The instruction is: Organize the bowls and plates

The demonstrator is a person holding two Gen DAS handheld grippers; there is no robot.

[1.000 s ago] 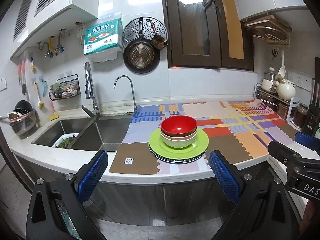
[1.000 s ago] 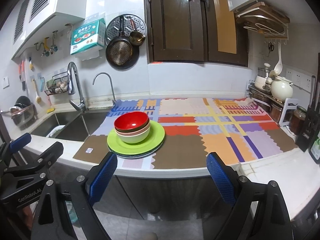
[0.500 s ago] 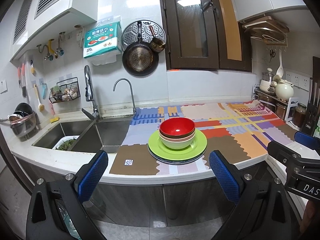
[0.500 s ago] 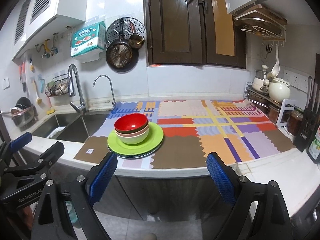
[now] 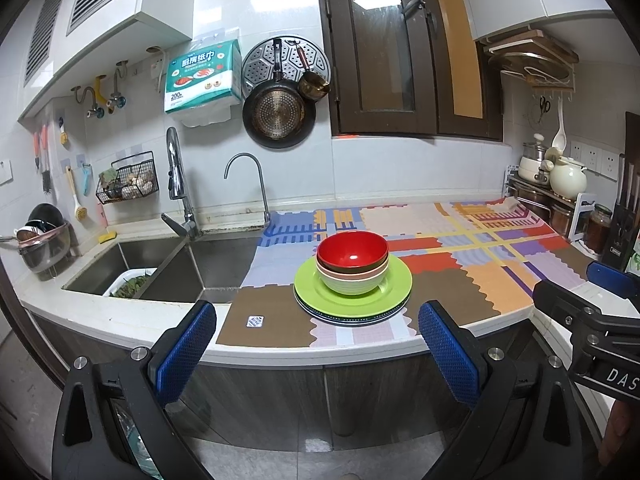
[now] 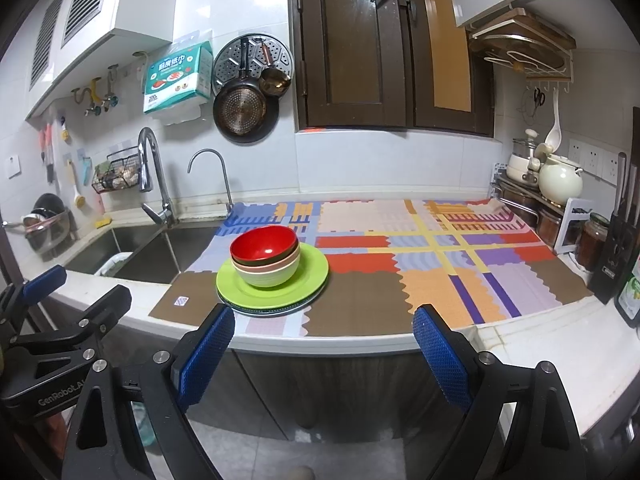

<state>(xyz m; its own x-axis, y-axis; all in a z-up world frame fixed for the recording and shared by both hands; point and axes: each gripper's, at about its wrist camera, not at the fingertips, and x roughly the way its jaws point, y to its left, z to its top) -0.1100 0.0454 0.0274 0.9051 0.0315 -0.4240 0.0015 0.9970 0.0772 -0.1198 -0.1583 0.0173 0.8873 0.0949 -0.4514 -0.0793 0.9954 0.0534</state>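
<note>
A red bowl (image 5: 353, 249) (image 6: 264, 242) tops a nest of bowls, with a pale green bowl (image 5: 352, 283) (image 6: 270, 275) at the bottom. The nest stands on a lime green plate (image 5: 316, 290) (image 6: 310, 276) that lies on darker plates, on the patchwork mat (image 5: 480, 276) (image 6: 400, 276) near the counter's front edge. My left gripper (image 5: 318, 354) hangs open in front of the counter, below the stack, nothing between its blue pads. My right gripper (image 6: 322, 354) is open too, off the counter and right of the stack. Each gripper shows at the edge of the other's view.
A steel sink (image 5: 160, 268) (image 6: 132, 252) with two taps lies left of the mat. Pans hang on the wall behind. At the right stand a rack with a cream kettle (image 5: 568, 178) (image 6: 558, 178), jars and a knife block (image 6: 618, 256).
None of the dishes moved. Both grippers stay open and almost still; the views shifted only slightly.
</note>
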